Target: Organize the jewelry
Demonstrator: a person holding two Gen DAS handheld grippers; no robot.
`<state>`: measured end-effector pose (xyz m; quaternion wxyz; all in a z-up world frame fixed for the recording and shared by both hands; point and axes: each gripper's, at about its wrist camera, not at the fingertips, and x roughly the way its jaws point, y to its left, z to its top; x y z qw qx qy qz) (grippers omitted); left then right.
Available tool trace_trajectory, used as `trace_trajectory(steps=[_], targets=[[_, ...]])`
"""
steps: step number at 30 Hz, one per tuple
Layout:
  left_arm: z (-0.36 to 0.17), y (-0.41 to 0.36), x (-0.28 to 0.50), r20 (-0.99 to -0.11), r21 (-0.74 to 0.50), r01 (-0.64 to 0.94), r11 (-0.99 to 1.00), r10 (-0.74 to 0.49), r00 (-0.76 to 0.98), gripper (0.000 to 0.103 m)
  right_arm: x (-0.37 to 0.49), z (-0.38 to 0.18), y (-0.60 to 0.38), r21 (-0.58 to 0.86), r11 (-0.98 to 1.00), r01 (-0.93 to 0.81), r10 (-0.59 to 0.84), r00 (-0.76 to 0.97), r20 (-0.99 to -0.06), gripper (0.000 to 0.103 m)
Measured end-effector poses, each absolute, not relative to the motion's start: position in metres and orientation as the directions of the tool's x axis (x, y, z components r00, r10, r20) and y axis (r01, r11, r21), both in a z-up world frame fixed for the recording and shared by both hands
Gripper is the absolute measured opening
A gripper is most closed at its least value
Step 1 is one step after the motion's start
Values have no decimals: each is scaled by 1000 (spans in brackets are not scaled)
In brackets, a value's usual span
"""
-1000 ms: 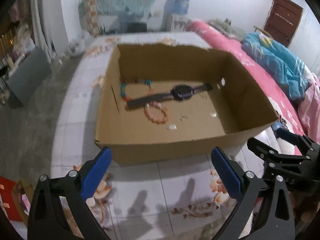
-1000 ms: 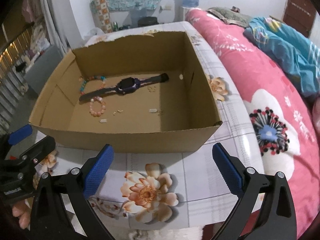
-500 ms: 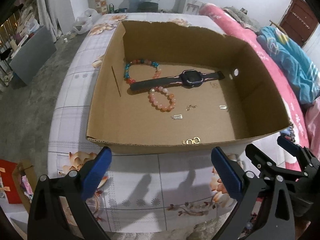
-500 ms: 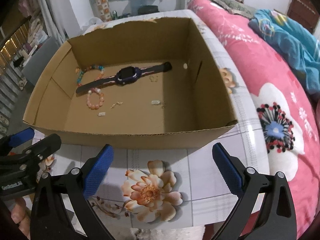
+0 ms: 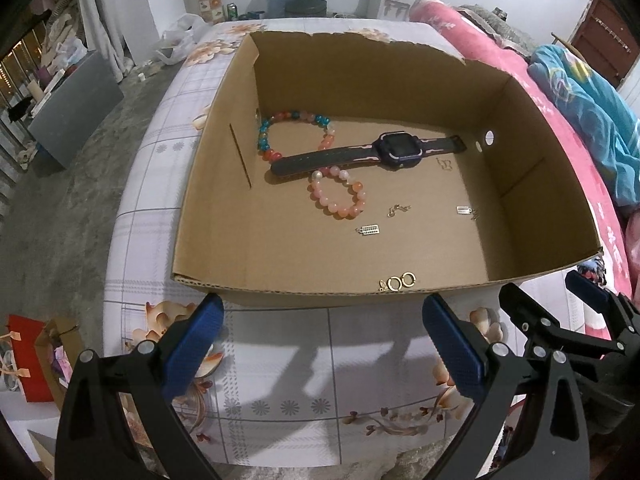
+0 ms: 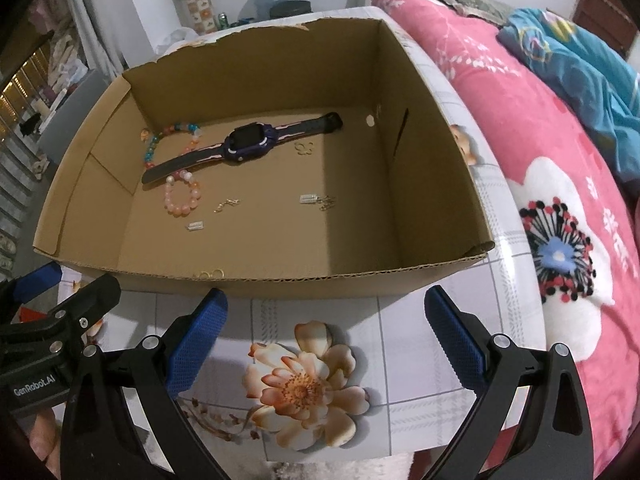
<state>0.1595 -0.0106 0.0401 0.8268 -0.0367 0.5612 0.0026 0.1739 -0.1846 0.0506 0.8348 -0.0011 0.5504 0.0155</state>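
A: Left wrist view first. Where is the jewelry vs. the fingers?

B: All inside the cardboard box, which sits ahead of the left gripper. Fingers are spread wide, holding nothing, hovering above the flowered cloth just before the box's near wall. The watch lies toward the far wall, long axis about left-right, strap ends pointing at the left and right walls, the right end slightly farther back. The colourful bead bracelet is in the far-left corner, the pink bead bracelet touches the watch strap on its near side. The gold rings lie at the near wall, closest to the fingers.

A: Right wrist view?

B: Right gripper is also open wide and empty, before the near wall. Here the watch runs diagonally, the low end toward the left wall, the high end toward the far-right corner. The small silver clasp is mid-floor, about straight ahead of these fingers.

A: Which hand is nearer?

B: I judge: left for rings and bracelets, right for clasp. For the watch, cannot tell. Either way, fingers must go over the near wall and close across the strap, not along it.
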Motion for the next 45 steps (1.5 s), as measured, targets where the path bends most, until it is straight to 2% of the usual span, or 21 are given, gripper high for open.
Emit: trace_trajectory(steps=[45], targets=[[38, -10, 160, -932, -36, -50, 998, -16, 363, 98, 174, 52, -175, -38, 998, -45, -17, 401, -916, 95]])
